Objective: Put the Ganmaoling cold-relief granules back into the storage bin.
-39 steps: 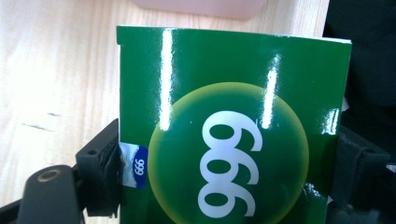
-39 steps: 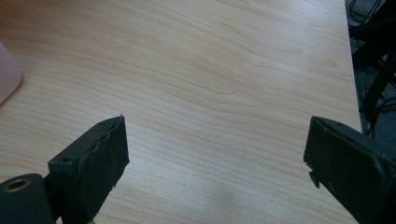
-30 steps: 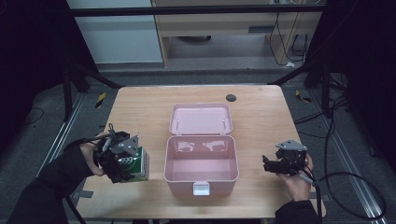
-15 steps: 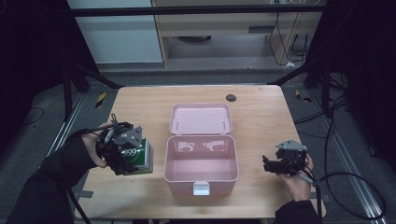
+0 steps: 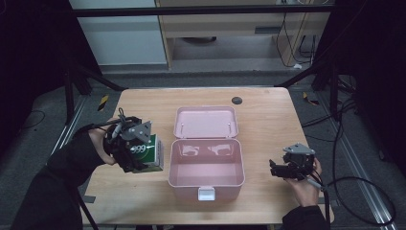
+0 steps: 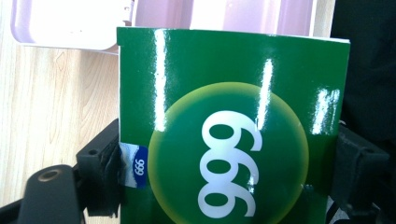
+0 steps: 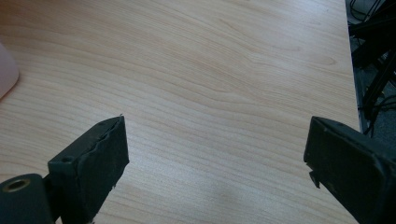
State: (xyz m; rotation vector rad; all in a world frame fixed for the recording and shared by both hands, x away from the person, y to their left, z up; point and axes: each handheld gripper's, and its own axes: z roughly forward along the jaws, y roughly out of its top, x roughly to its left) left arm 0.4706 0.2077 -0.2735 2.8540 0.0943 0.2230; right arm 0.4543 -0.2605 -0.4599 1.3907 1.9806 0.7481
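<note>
The left gripper (image 5: 136,155) clamps a glossy green cardboard box printed "999" (image 5: 148,152), lifted just left of the open pink plastic case (image 5: 206,184); picking up looks done, placing inside remains. The right gripper (image 5: 280,168) rests with jaws spread, holding nothing.

Recording lab: dark frame struts (image 5: 81,79) (floor cables (image 5: 354,182) too) around a wooden table (image 5: 268,120).
</note>
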